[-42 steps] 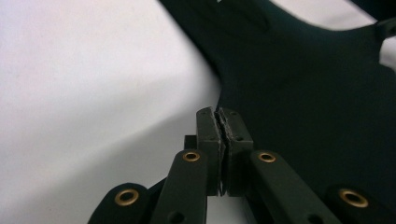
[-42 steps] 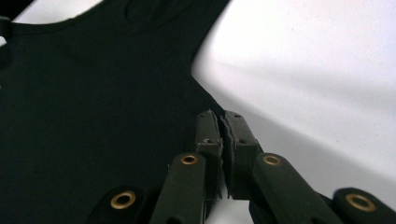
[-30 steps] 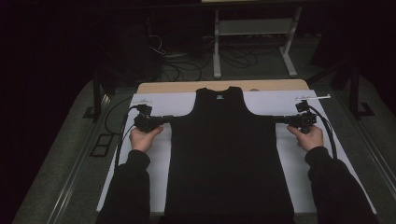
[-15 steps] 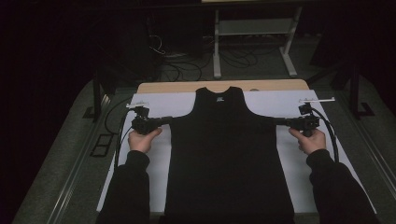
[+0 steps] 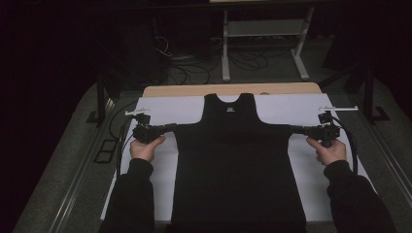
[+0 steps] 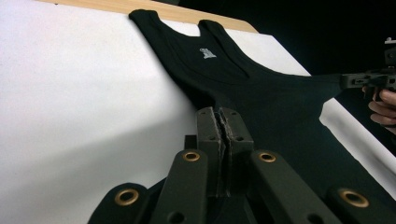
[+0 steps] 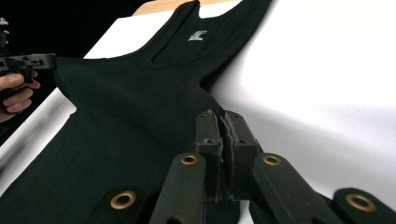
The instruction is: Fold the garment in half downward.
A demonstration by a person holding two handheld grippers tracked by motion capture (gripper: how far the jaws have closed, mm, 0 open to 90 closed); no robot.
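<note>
A black tank top (image 5: 233, 160) lies flat on a white sheet (image 5: 160, 109), neck toward the far edge, with a small white label below the neckline. My left gripper (image 5: 171, 127) is shut on its left side edge just under the armhole. My right gripper (image 5: 294, 129) is shut on the matching spot on the right side. In the left gripper view the jaws (image 6: 223, 117) are pressed together on black fabric (image 6: 261, 88), which stretches across to the other gripper (image 6: 369, 79). The right gripper view shows its jaws (image 7: 223, 120) pinched on the cloth (image 7: 140, 102).
The sheet covers a wooden table (image 5: 194, 90) whose far edge shows bare. Black posts stand at the left (image 5: 100, 97) and right (image 5: 369, 92) of the table. Behind it are floor cables (image 5: 194, 68) and a white-legged stand (image 5: 262, 29).
Both hands have drawn slightly outward, away from each other. The tank top's sides under the armholes are pulled wider and tauter.
</note>
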